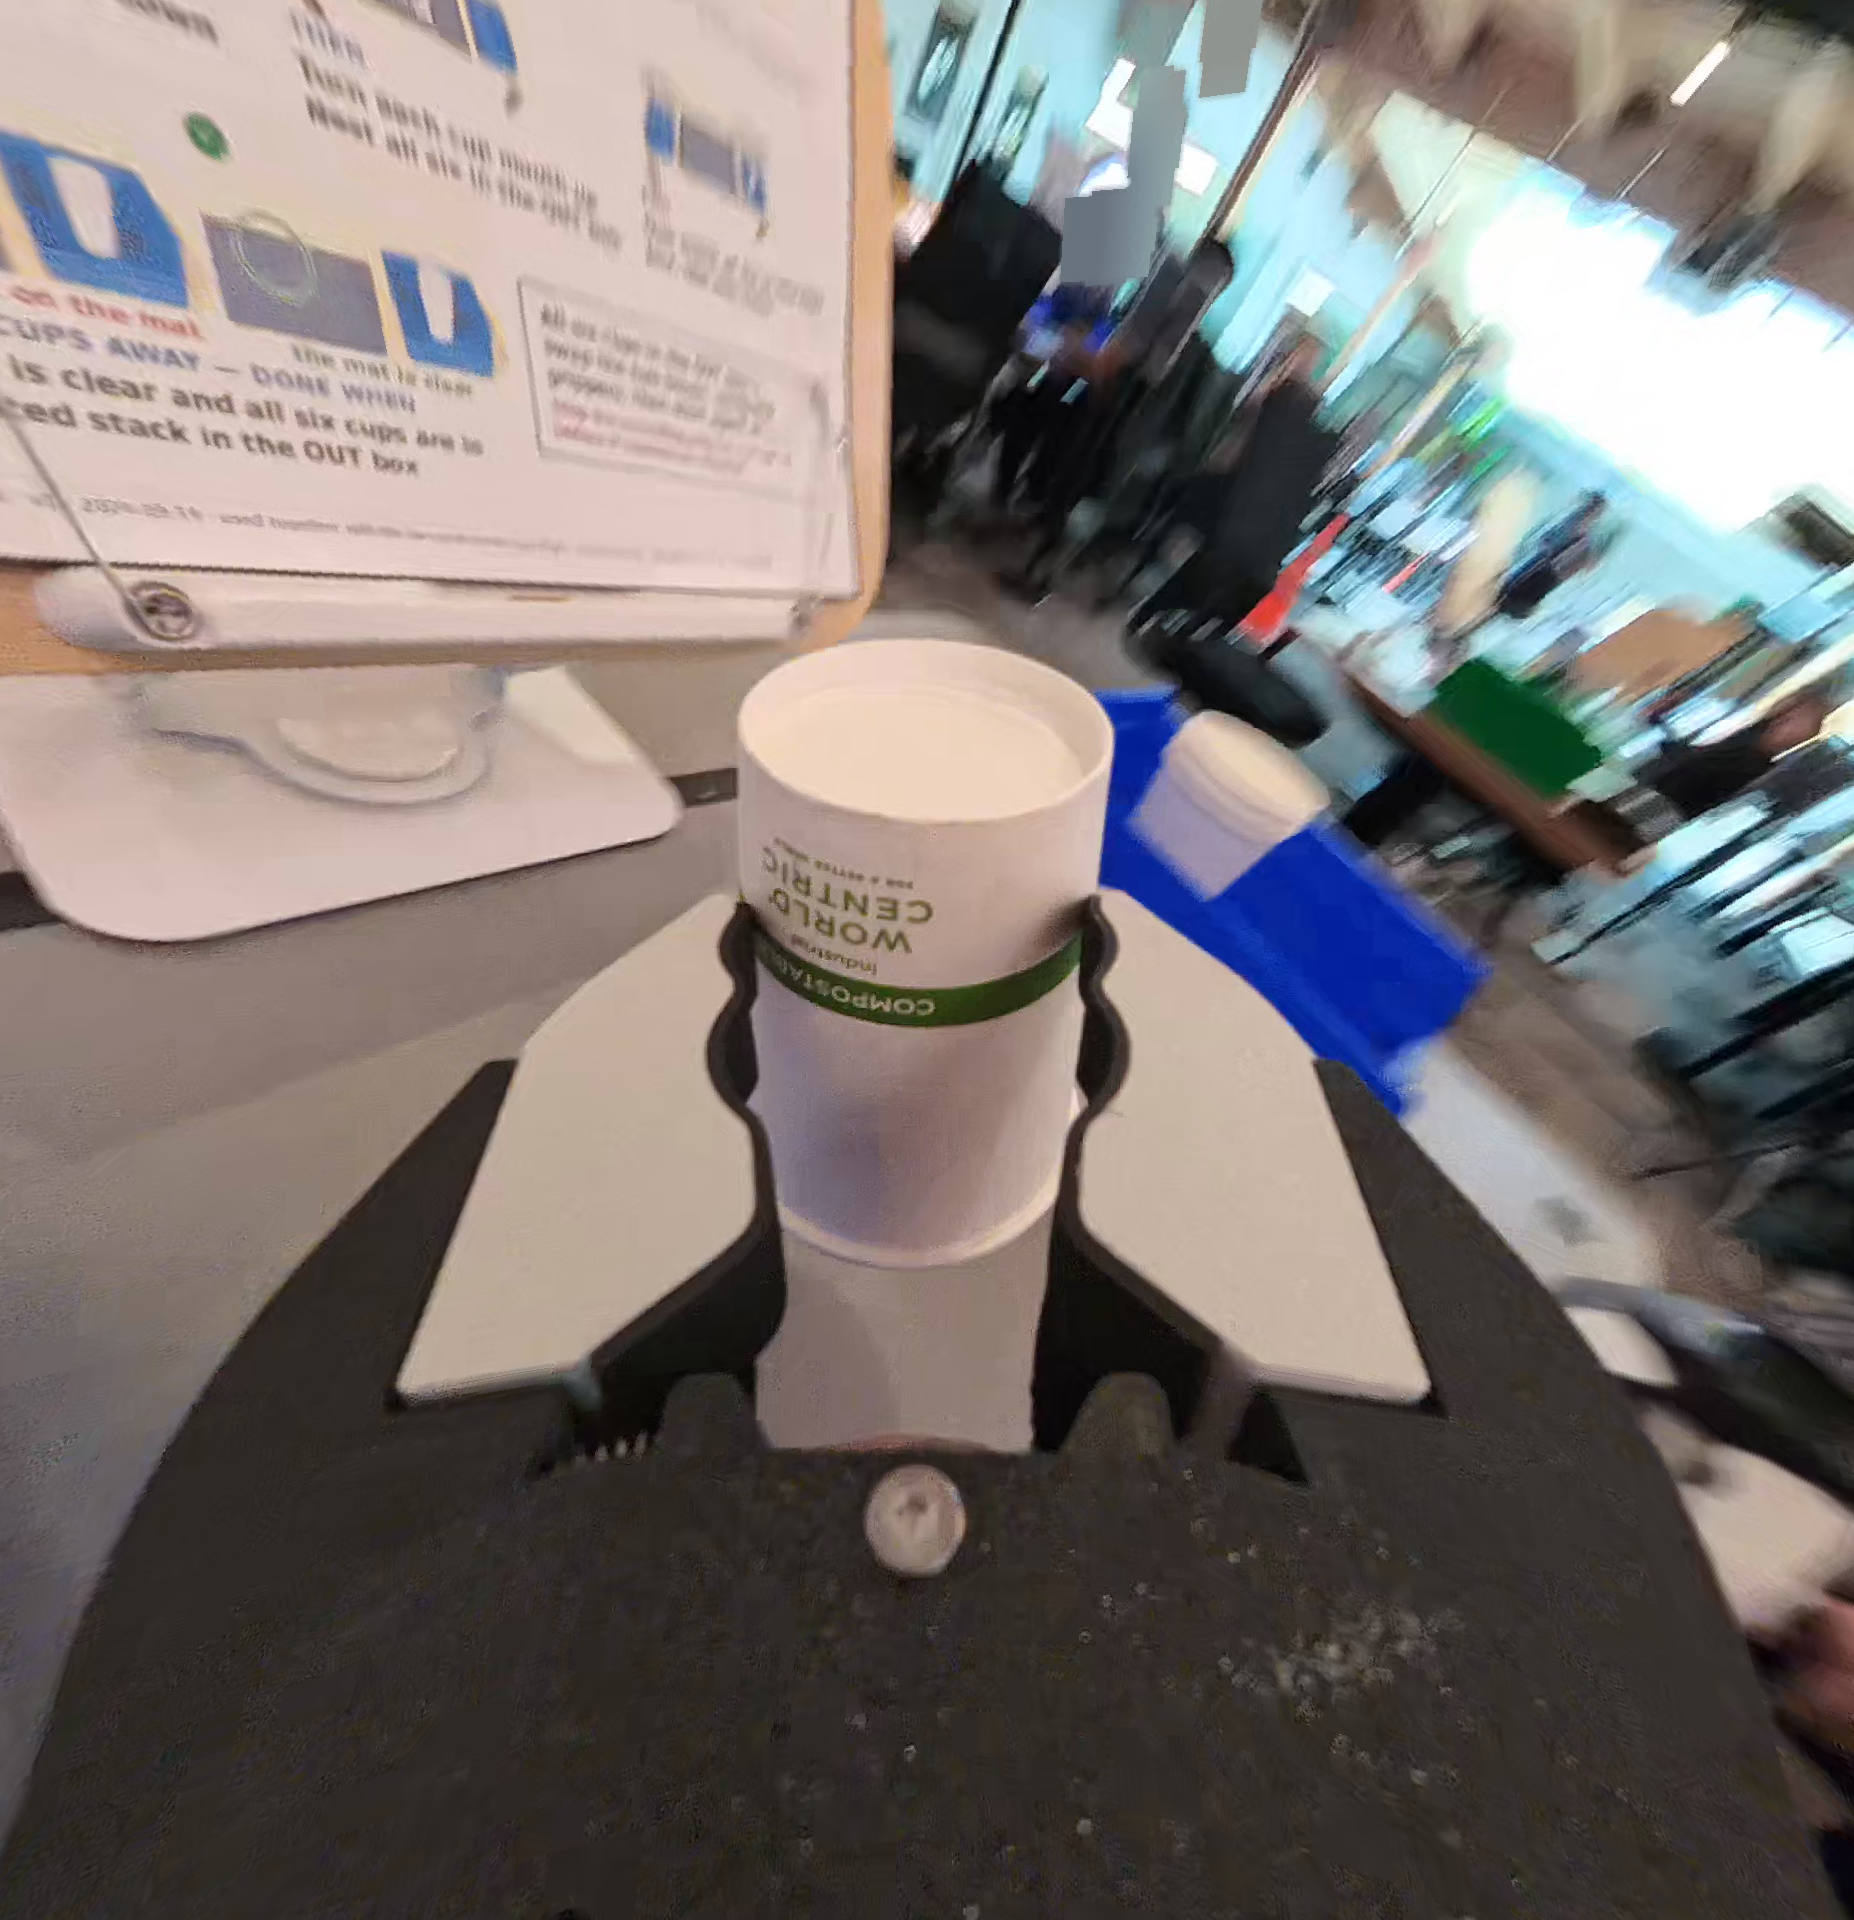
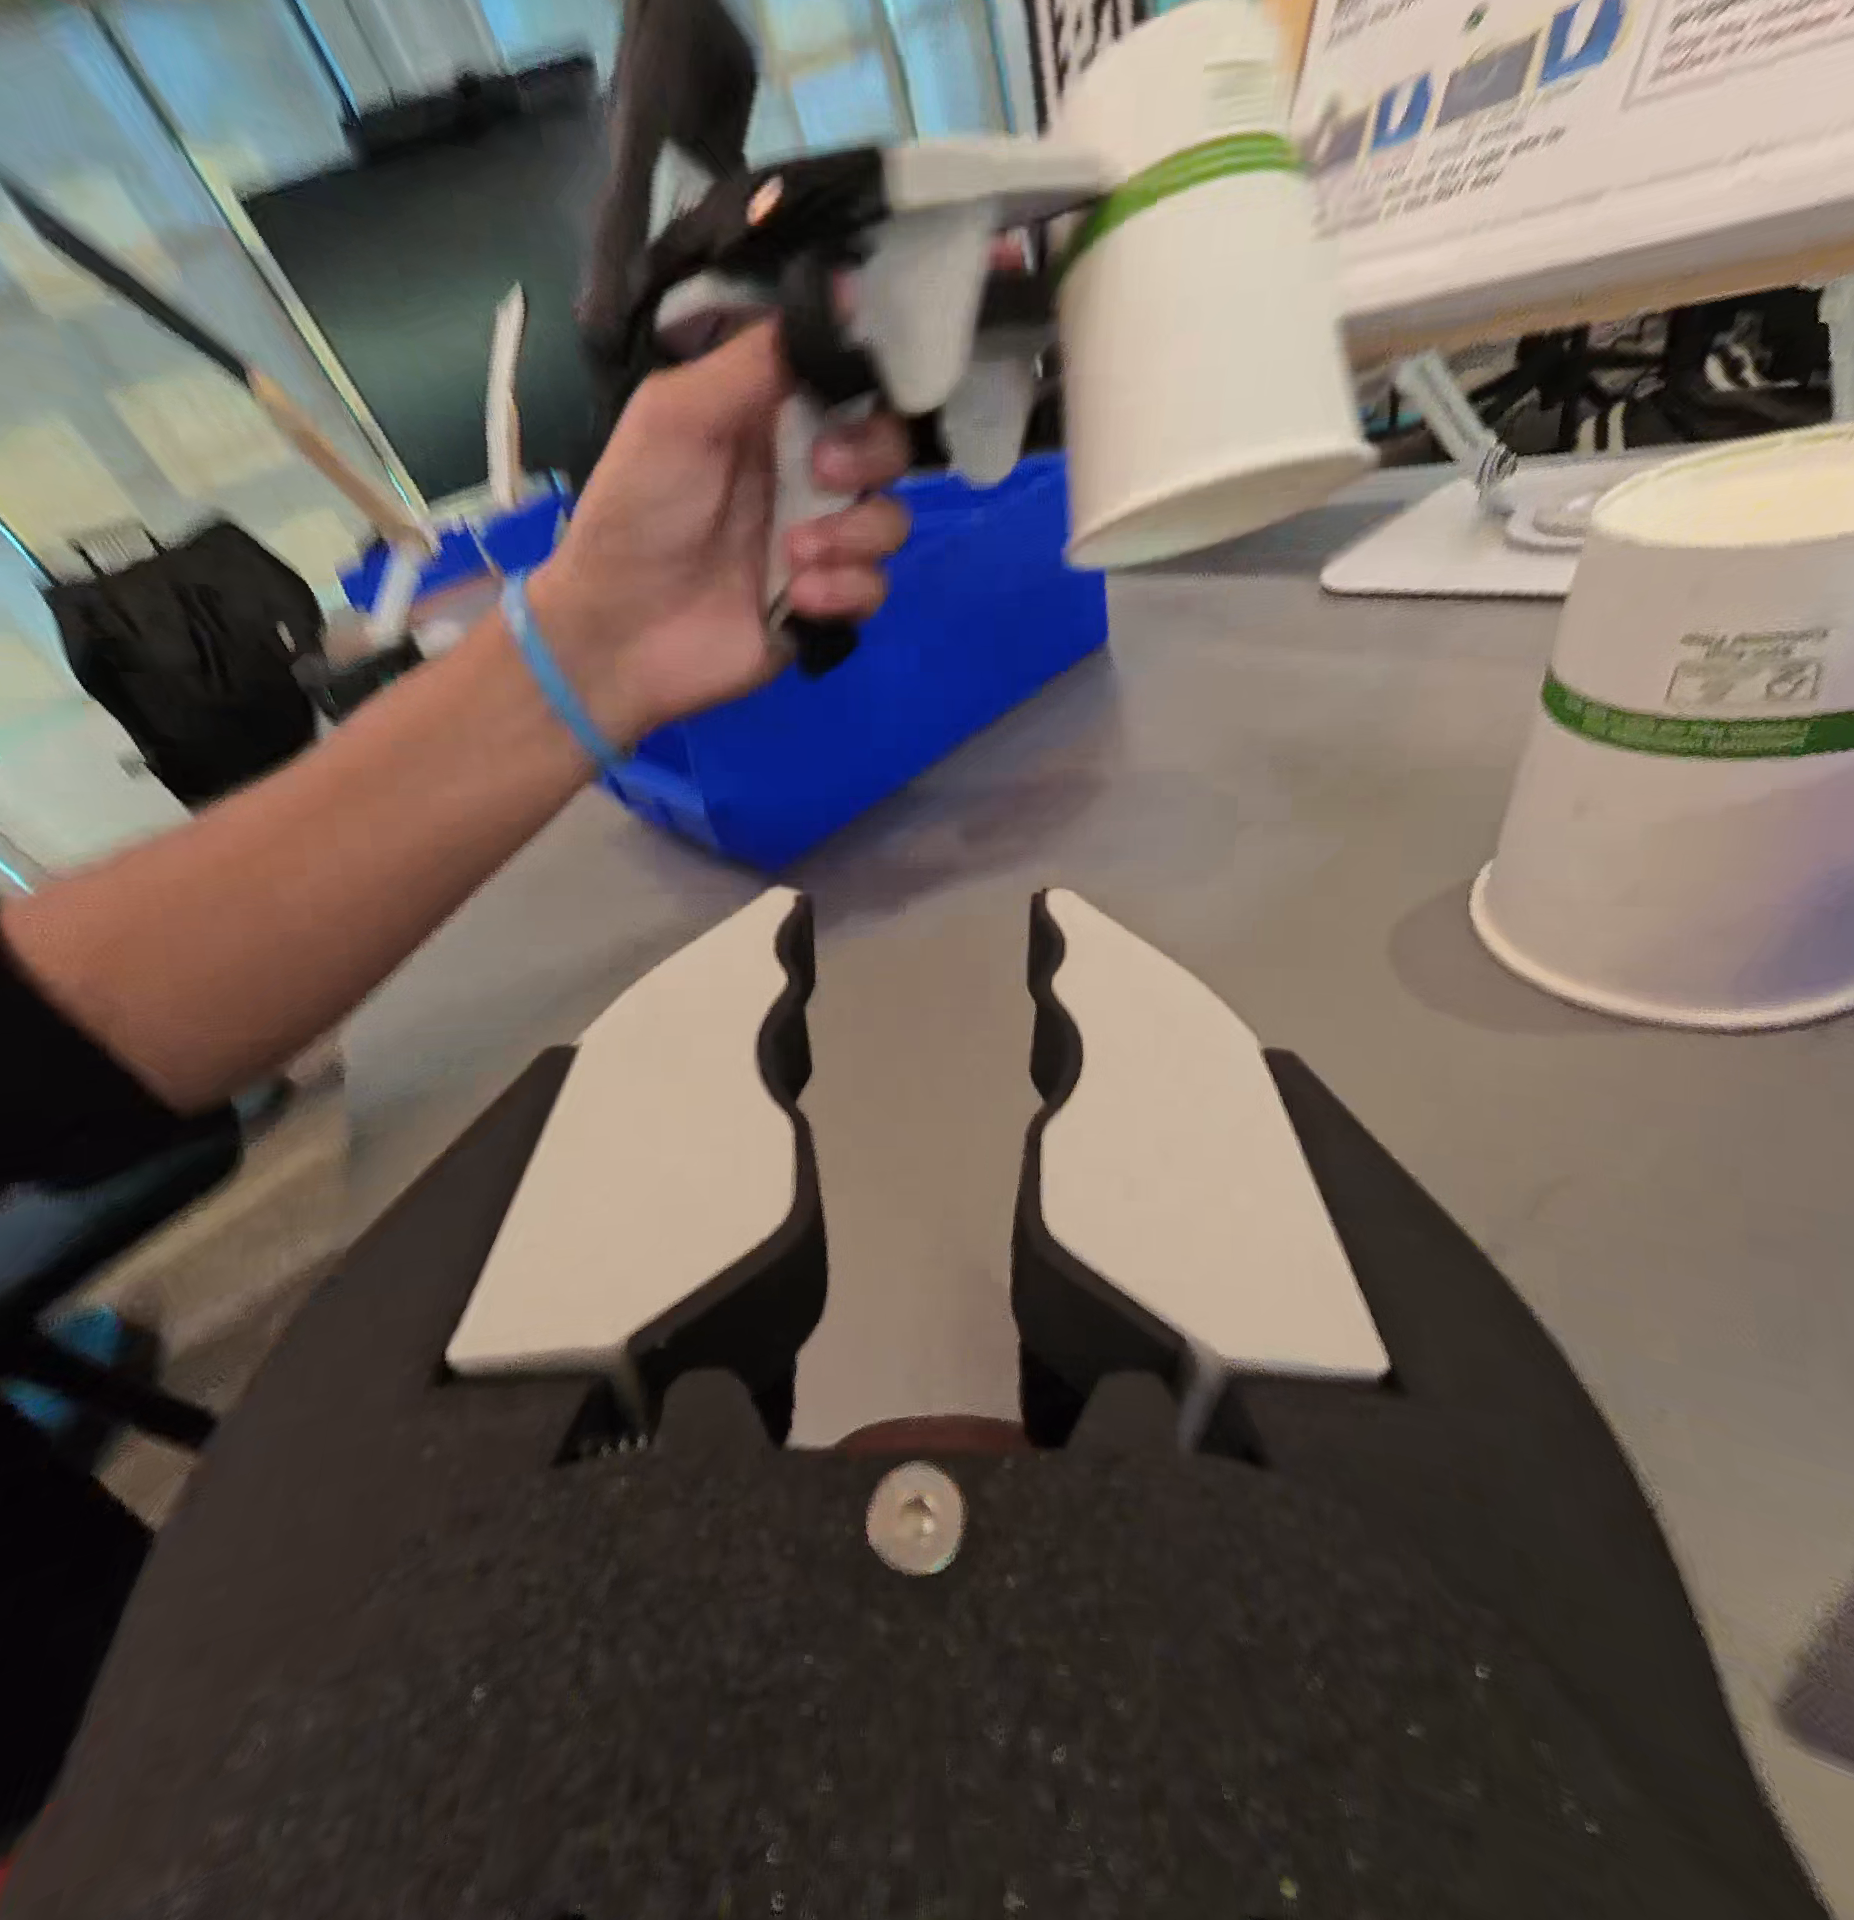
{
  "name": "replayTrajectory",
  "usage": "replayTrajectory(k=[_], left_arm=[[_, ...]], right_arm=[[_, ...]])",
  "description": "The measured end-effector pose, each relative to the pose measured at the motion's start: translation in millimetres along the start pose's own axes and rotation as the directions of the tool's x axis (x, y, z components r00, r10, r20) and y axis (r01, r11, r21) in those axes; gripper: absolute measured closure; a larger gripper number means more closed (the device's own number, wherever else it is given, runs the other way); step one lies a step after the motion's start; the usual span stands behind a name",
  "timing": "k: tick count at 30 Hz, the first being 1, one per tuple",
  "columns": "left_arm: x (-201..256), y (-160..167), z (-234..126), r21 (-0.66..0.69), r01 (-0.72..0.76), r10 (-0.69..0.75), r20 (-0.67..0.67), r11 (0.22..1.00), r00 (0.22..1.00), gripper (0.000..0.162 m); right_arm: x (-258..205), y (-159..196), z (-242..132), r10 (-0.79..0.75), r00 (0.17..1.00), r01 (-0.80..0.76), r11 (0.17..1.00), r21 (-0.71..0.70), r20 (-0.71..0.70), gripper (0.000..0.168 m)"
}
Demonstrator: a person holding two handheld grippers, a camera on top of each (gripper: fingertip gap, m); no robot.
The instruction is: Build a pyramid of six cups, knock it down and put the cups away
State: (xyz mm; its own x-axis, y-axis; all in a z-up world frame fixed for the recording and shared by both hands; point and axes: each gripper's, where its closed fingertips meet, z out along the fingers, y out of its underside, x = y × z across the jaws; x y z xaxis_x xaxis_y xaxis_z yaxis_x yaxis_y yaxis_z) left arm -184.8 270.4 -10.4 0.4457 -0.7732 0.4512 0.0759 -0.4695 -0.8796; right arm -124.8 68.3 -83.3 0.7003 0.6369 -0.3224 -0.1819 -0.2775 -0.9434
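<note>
**A:** Left gripper [image 1: 915, 935] is closed snug on a white paper cup with a green band [image 1: 918, 935], upside down and carried in the air, its base toward my lens. From the right wrist view the cup tilts a little, well above the grey tabletop [image 2: 1162, 727].

**B:** And your right gripper [image 2: 918, 925]?

**A:** Parted, nothing between the fingers, hovering low over the table. A second white banded cup [image 2: 1712, 748] stands mouth-down to its right.

**B:** More cups?

**A:** Some nested in the blue plastic bin [image 1: 1307, 935] behind.

**B:** So how do you place this one?

**A:** I reckon: level it first, bring it down just beside the standing cup, rim flat, and don't squeeze harder, since paper walls buckle. Release only once it sits square.
</note>
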Motion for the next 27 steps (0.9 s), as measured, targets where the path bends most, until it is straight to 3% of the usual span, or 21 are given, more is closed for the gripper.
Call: replayTrajectory(k=[4,6,9,11,14,21,22,23,24,27], left_arm=[[22,-15,-42,0.104,0.194,-0.175,-0.168,0.975,0.97,0.103],[33,-15,-50,0.117,0.213,-0.186,-0.207,0.97,0.96,0.103],[46,-10,-53,0.118,0.21,-0.179,-0.231,0.971,0.956,0.103],[51,-8,-54,0.126,0.22,-0.184,-0.25,0.967,0.951,0.104],[55,-2,-53,0.106,0.23,-0.196,-0.264,0.967,0.944,0.104],[54,7,-55,0.082,0.239,-0.21,-0.267,0.967,0.941,0.106],[52,8,-56,0.082,0.23,-0.202,-0.257,0.97,0.945,0.112],[52,9,-58,0.086,0.214,-0.186,-0.257,0.973,0.948,0.141],[53,8,-60,0.098,0.211,-0.178,-0.271,0.972,0.946,0.155],[51,7,-63,0.097,0.249,-0.215,-0.27,0.964,0.939,0.135]], right_arm=[[-3,-28,38,0.299,0.935,-0.32,0.943,0.09,0.188,0.127],[-13,-45,62,0.463,0.805,-0.526,0.846,0.086,0.371,0.125],[-10,-79,77,0.621,0.523,-0.808,0.58,0.107,0.583,0.12],[-4,-84,86,0.652,0.434,-0.871,0.48,0.105,0.622,0.122],[-2,-87,92,0.648,0.325,-0.919,0.387,0.07,0.689,0.141],[1,-100,88,0.597,0.333,-0.914,0.395,0.094,0.73,0.164],[0,-101,87,0.594,0.349,-0.906,0.411,0.099,0.725,0.168],[0,-101,87,0.592,0.38,-0.895,0.43,0.12,0.711,0.168],[-1,-102,85,0.584,0.403,-0.884,0.447,0.135,0.705,0.168],[-2,-102,83,0.573,0.459,-0.853,0.497,0.158,0.679,0.168]])
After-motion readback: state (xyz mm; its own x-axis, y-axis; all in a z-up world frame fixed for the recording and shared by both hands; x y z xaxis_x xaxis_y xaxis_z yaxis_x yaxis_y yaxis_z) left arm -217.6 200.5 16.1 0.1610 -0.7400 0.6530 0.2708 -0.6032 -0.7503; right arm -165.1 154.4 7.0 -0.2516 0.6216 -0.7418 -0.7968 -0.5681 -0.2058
